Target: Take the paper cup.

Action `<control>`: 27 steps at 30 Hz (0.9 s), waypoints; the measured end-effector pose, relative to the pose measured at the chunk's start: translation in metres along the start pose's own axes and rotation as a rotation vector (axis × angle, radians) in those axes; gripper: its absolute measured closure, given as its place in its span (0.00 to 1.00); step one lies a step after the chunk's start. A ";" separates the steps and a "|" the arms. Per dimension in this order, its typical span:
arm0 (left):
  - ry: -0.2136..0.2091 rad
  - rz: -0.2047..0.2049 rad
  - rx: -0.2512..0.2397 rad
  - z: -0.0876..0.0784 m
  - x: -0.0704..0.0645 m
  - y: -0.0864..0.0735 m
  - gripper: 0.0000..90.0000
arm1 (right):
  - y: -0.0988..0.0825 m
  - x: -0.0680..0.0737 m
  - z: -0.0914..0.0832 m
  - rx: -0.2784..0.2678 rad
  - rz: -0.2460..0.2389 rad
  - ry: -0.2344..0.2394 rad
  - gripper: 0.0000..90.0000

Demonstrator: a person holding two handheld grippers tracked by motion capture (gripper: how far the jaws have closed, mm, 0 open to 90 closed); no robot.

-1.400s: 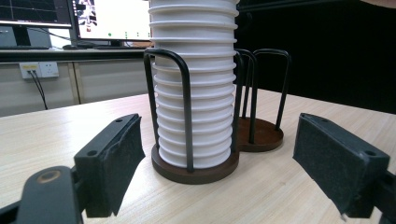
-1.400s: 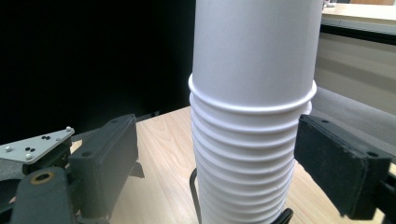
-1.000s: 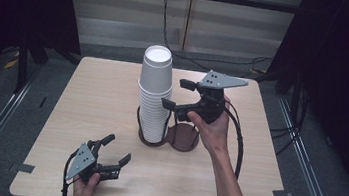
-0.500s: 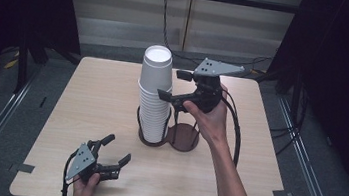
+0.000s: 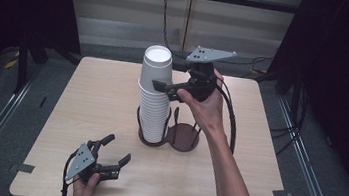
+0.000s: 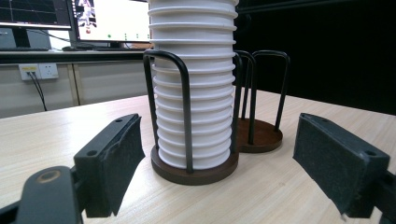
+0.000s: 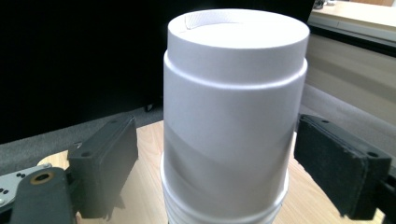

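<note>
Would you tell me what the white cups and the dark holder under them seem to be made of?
The stack of white cups looks like matte paper, perhaps foam: dull surface, rolled rims showing as ridges. The dark two-ring cup holder seems to have brown wooden discs, slightly grainy, and thin black metal wire hoops with a smooth sheen.

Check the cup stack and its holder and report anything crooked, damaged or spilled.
Nothing stands out. The stack of white cups stands upright and evenly nested, upside down, in one ring of the wire holder; the other ring is bare. The right gripper is open around the top cup.
</note>
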State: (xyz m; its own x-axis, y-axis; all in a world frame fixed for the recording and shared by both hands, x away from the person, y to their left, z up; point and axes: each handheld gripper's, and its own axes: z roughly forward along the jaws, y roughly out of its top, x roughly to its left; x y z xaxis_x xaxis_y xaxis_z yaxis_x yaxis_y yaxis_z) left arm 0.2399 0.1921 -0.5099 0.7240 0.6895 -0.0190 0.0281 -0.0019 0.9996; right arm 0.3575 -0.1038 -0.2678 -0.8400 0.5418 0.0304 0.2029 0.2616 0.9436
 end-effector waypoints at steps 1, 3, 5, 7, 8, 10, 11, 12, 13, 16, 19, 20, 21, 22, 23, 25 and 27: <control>0.003 0.016 0.004 0.000 0.001 0.000 0.17 | 0.002 0.000 0.001 0.007 0.000 -0.002 0.14; 0.002 0.014 0.002 0.000 0.001 0.000 0.17 | 0.005 0.000 0.003 0.010 -0.006 -0.004 0.14; 0.000 0.016 0.003 0.000 0.001 0.000 0.17 | 0.008 -0.001 0.005 0.014 -0.005 -0.005 0.14; 0.001 0.017 0.003 0.000 0.001 0.000 0.17 | 0.010 -0.002 0.008 0.024 -0.003 -0.004 0.14; 0.002 0.020 0.004 -0.001 0.001 0.000 0.17 | 0.011 -0.002 0.009 0.027 -0.005 -0.005 0.14; 0.001 0.017 0.000 -0.001 0.001 0.000 0.17 | 0.013 -0.003 0.010 0.035 -0.002 -0.003 0.14; 0.000 0.017 0.001 -0.001 0.001 0.000 0.17 | 0.014 -0.003 0.012 0.041 -0.003 -0.004 0.14; 0.000 0.017 0.001 -0.001 0.001 0.000 0.17 | 0.015 -0.003 0.012 0.046 -0.007 -0.004 0.14; 0.000 0.017 0.001 -0.001 0.001 0.000 0.17 | 0.016 -0.004 0.014 0.051 -0.006 -0.006 0.14; 0.000 0.018 0.000 -0.001 0.001 0.000 0.17 | 0.017 -0.006 0.017 0.061 0.000 0.002 0.14; 0.000 0.016 0.001 -0.001 0.001 0.000 0.17 | 0.019 -0.006 0.021 0.073 -0.002 0.003 0.14; 0.000 0.018 0.002 -0.001 0.001 0.000 0.17 | 0.020 -0.007 0.022 0.078 -0.003 0.004 0.14; 0.000 0.018 0.002 -0.001 0.001 0.000 0.17 | 0.021 -0.007 0.023 0.077 -0.002 0.006 0.14; 0.000 0.018 0.002 -0.001 0.001 0.000 0.17 | 0.023 -0.007 0.023 0.069 0.004 0.007 0.14; 0.000 0.016 0.002 -0.001 0.001 0.000 0.17 | 0.024 -0.007 0.023 0.067 0.000 0.012 0.14; 0.000 0.017 0.002 -0.001 0.001 0.000 0.17 | 0.025 -0.007 0.025 0.065 0.000 0.004 0.15; -0.001 0.017 0.002 -0.001 0.001 0.000 0.17 | 0.026 -0.007 0.026 0.066 -0.002 0.007 0.15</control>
State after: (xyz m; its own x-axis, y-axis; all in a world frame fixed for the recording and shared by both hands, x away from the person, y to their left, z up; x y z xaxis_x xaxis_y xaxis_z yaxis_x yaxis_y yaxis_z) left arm 0.2401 0.1933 -0.5097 0.7249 0.6888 -0.0016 0.0167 -0.0153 0.9997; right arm 0.3816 -0.0797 -0.2522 -0.8442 0.5352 0.0309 0.2333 0.3148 0.9201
